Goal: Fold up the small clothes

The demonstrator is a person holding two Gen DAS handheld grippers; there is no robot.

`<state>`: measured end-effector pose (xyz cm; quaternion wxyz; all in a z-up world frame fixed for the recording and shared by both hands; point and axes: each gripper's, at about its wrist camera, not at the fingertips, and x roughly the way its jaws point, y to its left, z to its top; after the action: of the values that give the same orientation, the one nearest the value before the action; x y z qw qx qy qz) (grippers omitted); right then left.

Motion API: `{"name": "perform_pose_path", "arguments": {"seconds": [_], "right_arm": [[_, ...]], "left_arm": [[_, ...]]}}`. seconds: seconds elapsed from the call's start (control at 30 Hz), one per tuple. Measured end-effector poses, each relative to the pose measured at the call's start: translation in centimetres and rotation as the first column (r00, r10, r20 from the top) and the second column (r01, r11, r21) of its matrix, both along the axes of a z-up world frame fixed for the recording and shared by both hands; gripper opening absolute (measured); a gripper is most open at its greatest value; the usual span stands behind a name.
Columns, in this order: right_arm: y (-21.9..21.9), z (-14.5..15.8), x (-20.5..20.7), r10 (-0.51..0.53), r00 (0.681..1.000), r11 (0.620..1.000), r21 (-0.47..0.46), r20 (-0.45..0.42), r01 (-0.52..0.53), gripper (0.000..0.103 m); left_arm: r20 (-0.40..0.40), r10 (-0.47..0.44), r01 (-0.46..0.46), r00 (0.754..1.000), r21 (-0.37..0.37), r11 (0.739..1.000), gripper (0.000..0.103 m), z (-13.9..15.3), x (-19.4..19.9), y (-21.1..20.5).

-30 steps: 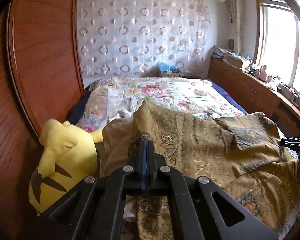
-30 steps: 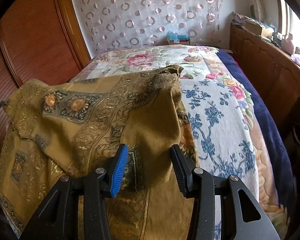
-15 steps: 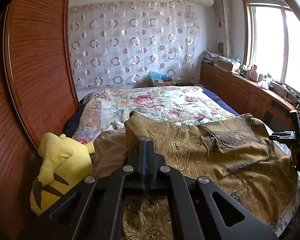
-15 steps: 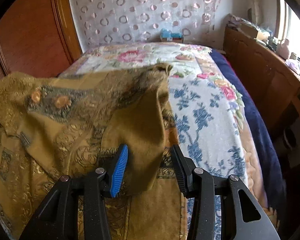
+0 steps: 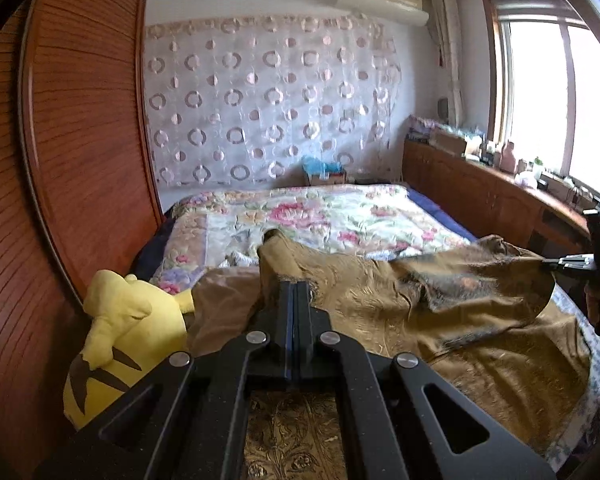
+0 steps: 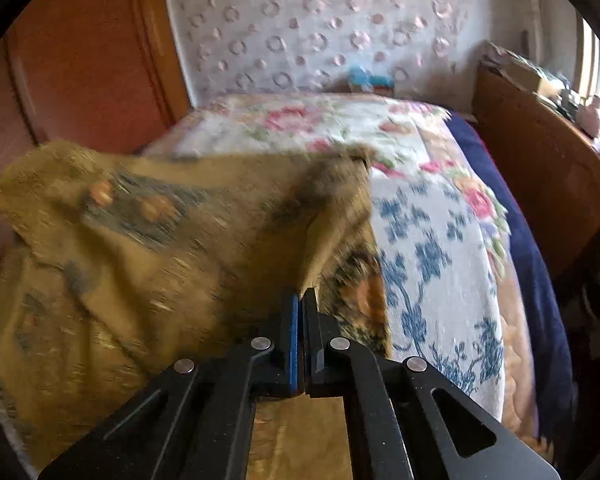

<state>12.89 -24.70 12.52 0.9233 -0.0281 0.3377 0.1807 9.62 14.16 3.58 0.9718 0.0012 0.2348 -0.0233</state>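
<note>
Beside the yellow plush toy (image 5: 124, 332), left gripper (image 5: 294, 292) clamped on the gold patterned garment (image 5: 440, 320). Spread over the floral bedspread (image 6: 432, 216). Farther right, right gripper (image 6: 300, 300) pinching its folded edge.

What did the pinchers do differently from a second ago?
The right gripper snapped shut on the golden cloth's right edge and is pulling it up. The left gripper stays clamped on the left edge. The yellow plush toy hasn't moved.
</note>
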Motion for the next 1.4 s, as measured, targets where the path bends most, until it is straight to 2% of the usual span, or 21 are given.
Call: {"name": "perform_pose_path", "arguments": {"seconds": [0.1, 0.2, 0.37, 0.6, 0.73, 0.87, 0.93, 0.97, 1.0, 1.1, 1.17, 1.4], "right_arm": [[-1.2, 3.3, -1.5, 0.01, 0.998, 0.999, 0.047, 0.058, -0.013, 0.001], [-2.1, 6.2, -3.3, 0.019, 0.994, 0.999, 0.041, 0.108, -0.023, 0.001], [-4.1, 8.4, -7.3, 0.03, 0.989, 0.999, 0.026, 0.142, -0.034, 0.001], [-5.1, 6.4, -11.8, 0.033, 0.994, 0.999, -0.046, 0.101, -0.029, 0.001], [-5.2, 4.1, -12.2, 0.014, 0.999, 0.996, -0.089, 0.052, -0.01, 0.001], [-4.4, 1.8, -11.6, -0.005, 1.0, 0.992, -0.128, -0.007, 0.004, 0.004], [-3.7, 1.9, -10.6, -0.022, 1.0, 0.99, -0.138, -0.01, 0.021, 0.015], [-3.5, 2.0, -10.4, -0.028, 1.0, 0.99, -0.14, -0.004, 0.027, 0.026], [-3.4, 2.2, -9.9, -0.032, 0.999, 0.99, -0.14, 0.009, 0.033, 0.033], [-2.7, 3.1, -10.4, -0.044, 0.997, 0.987, -0.149, 0.058, 0.052, 0.041], [-1.9, 3.7, -10.2, -0.041, 0.996, 0.989, -0.137, 0.077, 0.052, 0.043], [1.2, 1.8, -8.7, 0.015, 0.998, 0.992, -0.128, 0.054, -0.008, 0.044]], "left_arm": [[0.023, 0.004, -0.004, 1.0, -0.016, 1.0, 0.0, 0.9, -1.9, 0.3], [0.037, 0.015, -0.014, 0.999, -0.028, 1.0, 0.0, 1.0, -4.6, 0.8], [0.009, 0.042, -0.042, 0.999, -0.04, 0.998, 0.0, -1.0, -8.8, 1.4], [-0.099, 0.06, -0.065, 0.993, -0.044, 0.997, 0.0, -5.2, -13.2, 1.3], [-0.155, 0.027, -0.033, 0.988, -0.037, 0.999, 0.0, -6.9, -13.6, 0.0], [-0.169, -0.003, 0.0, 0.986, -0.02, 1.0, 0.001, -6.9, -13.2, -1.5], [-0.16, -0.012, 0.012, 0.987, -0.002, 1.0, 0.013, -6.5, -12.9, -2.1], [-0.153, -0.015, 0.016, 0.988, 0.004, 1.0, 0.03, -6.4, -12.8, -2.3], [-0.141, -0.023, 0.024, 0.99, 0.005, 1.0, 0.043, -6.1, -12.7, -2.4], [-0.141, -0.025, 0.026, 0.99, 0.005, 1.0, 0.05, -5.7, -11.2, -2.2], [-0.139, -0.019, 0.021, 0.99, 0.01, 1.0, 0.05, -5.6, -10.3, -2.2], [-0.159, 0.01, -0.007, 0.987, 0.02, 1.0, 0.05, -6.1, -6.8, -1.9]]}}
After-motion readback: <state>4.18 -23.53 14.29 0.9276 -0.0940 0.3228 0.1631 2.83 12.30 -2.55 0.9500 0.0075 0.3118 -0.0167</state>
